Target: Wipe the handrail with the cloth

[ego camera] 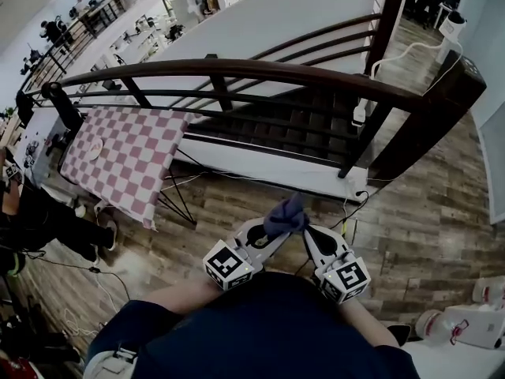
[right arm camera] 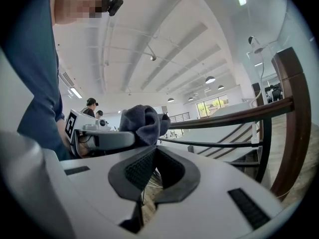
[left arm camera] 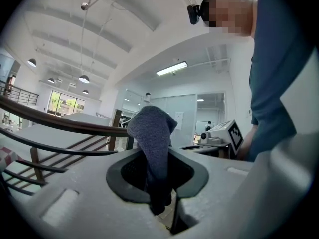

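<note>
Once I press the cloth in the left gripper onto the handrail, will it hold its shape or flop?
Probably flop: the cloth folds over itself in a soft lump above the left gripper. It is likely light, since one narrow pinch holds it up. Its coarse weave should drag, not slip, on the smooth handrail.

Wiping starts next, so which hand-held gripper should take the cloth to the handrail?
Left: the left hand-held gripper is shut on the cloth, while the right hand-held gripper is shut and empty. The handrail lies ahead of both.

Right gripper (right arm camera: 152,158) jaws together, empty; just beyond, left gripper (right arm camera: 130,137) pinches the cloth (right arm camera: 143,119)
</note>
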